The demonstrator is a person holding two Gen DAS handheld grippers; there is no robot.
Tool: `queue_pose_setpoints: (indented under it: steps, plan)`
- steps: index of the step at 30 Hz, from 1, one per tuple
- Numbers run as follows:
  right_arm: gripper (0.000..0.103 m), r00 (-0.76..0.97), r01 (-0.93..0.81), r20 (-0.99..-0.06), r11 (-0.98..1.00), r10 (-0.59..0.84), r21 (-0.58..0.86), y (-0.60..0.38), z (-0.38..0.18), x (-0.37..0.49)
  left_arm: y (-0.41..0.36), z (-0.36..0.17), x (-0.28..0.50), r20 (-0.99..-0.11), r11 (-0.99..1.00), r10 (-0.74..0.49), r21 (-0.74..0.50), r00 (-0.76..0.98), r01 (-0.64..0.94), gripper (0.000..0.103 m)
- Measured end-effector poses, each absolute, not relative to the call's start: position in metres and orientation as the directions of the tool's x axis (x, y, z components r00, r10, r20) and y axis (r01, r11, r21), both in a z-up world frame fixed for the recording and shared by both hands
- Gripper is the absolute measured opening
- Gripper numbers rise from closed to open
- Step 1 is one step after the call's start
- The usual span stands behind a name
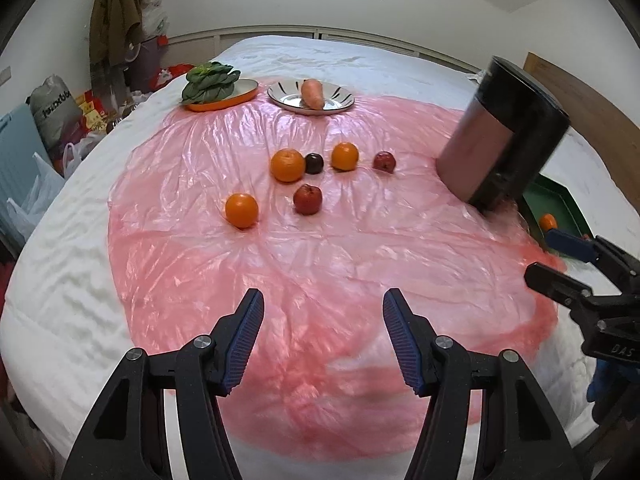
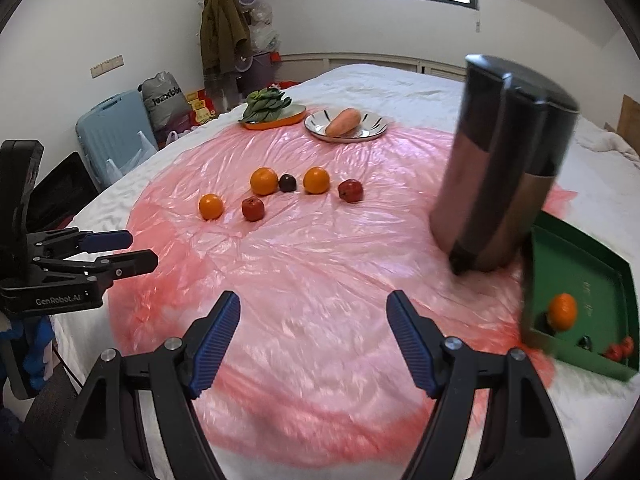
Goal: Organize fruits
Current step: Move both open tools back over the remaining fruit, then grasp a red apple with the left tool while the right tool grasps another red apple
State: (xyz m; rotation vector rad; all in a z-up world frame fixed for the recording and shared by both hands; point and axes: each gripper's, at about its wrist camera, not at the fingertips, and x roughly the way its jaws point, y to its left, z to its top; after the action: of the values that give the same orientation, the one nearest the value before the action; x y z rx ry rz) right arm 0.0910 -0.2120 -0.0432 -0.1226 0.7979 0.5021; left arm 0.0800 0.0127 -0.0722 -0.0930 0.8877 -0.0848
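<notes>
Three oranges [image 1: 241,210] [image 1: 287,165] [image 1: 345,156], two red apples [image 1: 307,199] [image 1: 384,161] and a dark plum [image 1: 314,163] lie loose on a pink plastic sheet [image 1: 320,264]. At the right, a green tray [image 2: 580,272] holds one orange [image 2: 562,311], a small dark fruit [image 2: 585,342] and red fruit [image 2: 618,350]. My left gripper [image 1: 323,340] hovers open over bare sheet, short of the fruit. My right gripper [image 2: 314,340] is also open and empty, left of the tray. Each gripper shows at the edge of the other's view.
A tall dark cylinder [image 2: 504,168] stands between the loose fruit and the tray. At the back, an orange dish with leafy greens [image 1: 216,88] sits beside a silver plate with a carrot [image 1: 312,94]. A blue suitcase [image 2: 108,132] and bags stand beside the white bed.
</notes>
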Motion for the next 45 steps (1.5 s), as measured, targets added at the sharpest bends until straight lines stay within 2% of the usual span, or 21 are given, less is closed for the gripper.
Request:
queue_pose_setpoints:
  steps: [17, 30, 34, 37, 39, 41, 45]
  plan:
    - [0.103, 0.542, -0.519, -0.743, 0.852, 0.392, 0.071, -0.17, -0.07, 0.209, 0.019, -0.111, 0.196, -0.808, 0.99, -0.118, -0.139, 0.578, 0.008, 0.044]
    - [0.103, 0.533, -0.49, -0.764, 0.869, 0.364, 0.072, -0.156, -0.105, 0.289, 0.016, -0.141, 0.233, -0.833, 0.992, -0.116, -0.124, 0.541, 0.022, 0.035]
    - [0.098, 0.53, -0.497, -0.769, 0.866, 0.357, 0.059, -0.153, -0.113, 0.302, 0.013, -0.148, 0.236, -0.836, 0.99, -0.13, -0.135, 0.532, 0.03, 0.032]
    - [0.089, 0.524, -0.503, -0.771, 0.862, 0.363, 0.064, -0.149, -0.117, 0.309, 0.014, -0.151, 0.237, -0.836, 0.989, -0.141, -0.148, 0.531, 0.028, 0.03]
    - [0.083, 0.517, -0.51, -0.772, 0.857, 0.37, 0.07, -0.145, -0.12, 0.312, 0.015, -0.152, 0.239, -0.835, 0.987, -0.146, -0.155, 0.53, 0.028, 0.029]
    - [0.071, 0.509, -0.517, -0.777, 0.853, 0.37, 0.067, -0.141, -0.124, 0.315, 0.015, -0.153, 0.239, -0.834, 0.987, -0.15, -0.158, 0.531, 0.03, 0.029]
    - [0.059, 0.498, -0.515, -0.786, 0.854, 0.367, 0.072, -0.139, -0.13, 0.32, 0.015, -0.154, 0.24, -0.833, 0.987, -0.149, -0.153, 0.533, 0.036, 0.029]
